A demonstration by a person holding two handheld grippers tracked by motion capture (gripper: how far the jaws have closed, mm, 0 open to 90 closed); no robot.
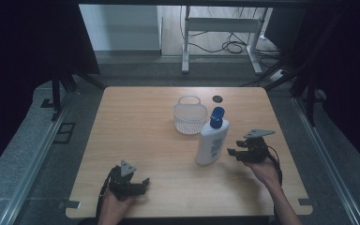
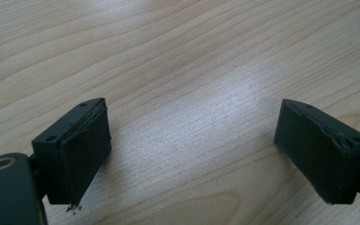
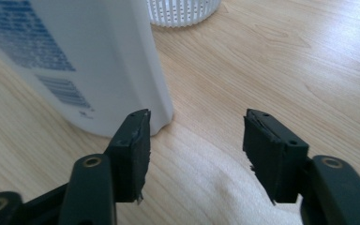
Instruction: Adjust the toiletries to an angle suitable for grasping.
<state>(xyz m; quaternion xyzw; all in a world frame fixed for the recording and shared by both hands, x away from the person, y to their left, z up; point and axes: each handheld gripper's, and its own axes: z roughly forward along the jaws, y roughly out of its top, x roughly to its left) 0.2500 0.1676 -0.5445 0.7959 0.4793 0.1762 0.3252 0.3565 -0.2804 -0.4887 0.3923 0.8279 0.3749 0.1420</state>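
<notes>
At centre of the high view: wooden table (image 1: 136,122), light grain, set between dark surrounds. Item one, white bottle (image 1: 212,143) with blue cap (image 1: 217,117), standing upright just right of centre, printed label facing the lower left. Item two, white perforated basket (image 1: 190,117) with loop handle, just behind and to the upper left of the bottle, near but apart from it. Item three, right gripper (image 1: 232,152), held in a hand at right of centre, jaws parted and pointing left at the bottle's lower body, very close beside it (contact cannot be told). Item four, left gripper (image 1: 143,183), held in a hand at lower left, jaws spread, well apart from bottle and basket.

Left gripper view: two black jaws at lower left and lower right of the frame, released wide, bare table (image 2: 192,70) between them.

Right gripper view: bottle (image 3: 75,56) fills the upper left, its base on the table; the left jaw stands just before the bottle's lower corner, the right jaw off to the side over bare wood (jaws apart, gripping nothing). Basket (image 3: 183,11) foot at the top edge, behind the bottle.
</notes>
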